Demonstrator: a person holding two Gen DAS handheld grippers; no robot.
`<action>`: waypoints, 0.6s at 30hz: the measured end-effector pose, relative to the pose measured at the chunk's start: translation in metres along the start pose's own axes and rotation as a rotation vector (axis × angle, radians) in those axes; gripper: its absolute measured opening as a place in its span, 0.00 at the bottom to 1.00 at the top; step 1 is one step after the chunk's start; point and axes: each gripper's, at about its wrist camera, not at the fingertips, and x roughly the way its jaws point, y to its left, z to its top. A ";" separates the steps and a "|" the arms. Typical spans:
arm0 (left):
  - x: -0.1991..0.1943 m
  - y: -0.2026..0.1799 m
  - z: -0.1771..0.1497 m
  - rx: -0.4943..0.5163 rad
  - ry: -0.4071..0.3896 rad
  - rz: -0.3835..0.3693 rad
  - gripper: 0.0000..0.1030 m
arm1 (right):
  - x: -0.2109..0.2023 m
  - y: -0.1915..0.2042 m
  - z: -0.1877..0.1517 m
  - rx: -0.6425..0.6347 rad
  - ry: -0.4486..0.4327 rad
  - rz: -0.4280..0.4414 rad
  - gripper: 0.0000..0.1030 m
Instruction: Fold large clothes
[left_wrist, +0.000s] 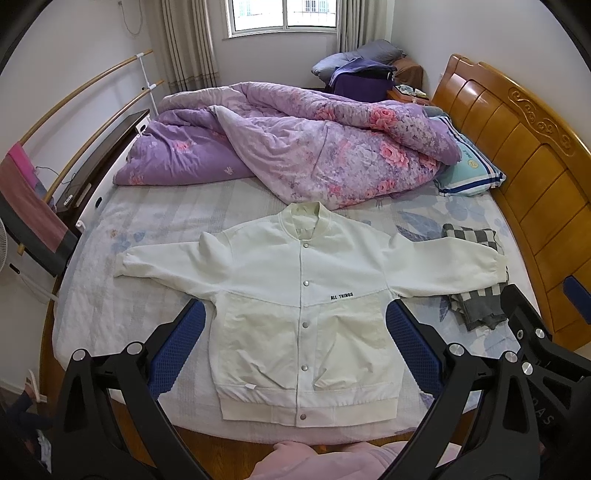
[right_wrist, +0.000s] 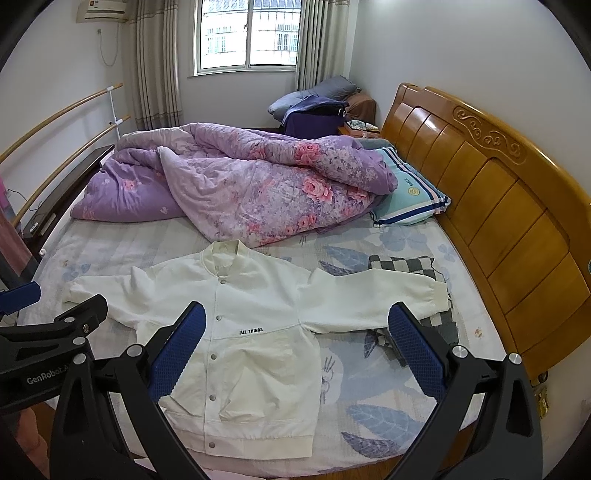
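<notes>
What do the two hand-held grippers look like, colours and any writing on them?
Both look alike. The left hand-held gripper and the right hand-held gripper each have black angular plastic linkage arms with round silver pivot bolts and two fingers faced with blue textured pads. White "GenRobot" lettering shows on the left one's body. No cables are visible.

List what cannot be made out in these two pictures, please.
- Checkered cloth: both views, partly under the white jacket sleeve, so its shape is unknown.
- Striped pillow: both views, far end under the purple quilt.
- Jacket hem: right wrist view, near corner hidden by the right gripper finger.
- Nightstand items: too small.
</notes>
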 end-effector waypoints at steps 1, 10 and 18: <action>0.000 0.000 0.000 0.000 0.000 0.001 0.95 | 0.000 0.000 0.000 -0.001 0.000 0.002 0.93; -0.001 0.001 0.002 0.000 -0.001 0.004 0.95 | 0.002 0.001 -0.001 -0.001 0.002 0.003 0.93; 0.000 0.004 0.002 -0.002 -0.007 0.002 0.95 | -0.002 0.012 -0.003 -0.007 -0.003 0.008 0.93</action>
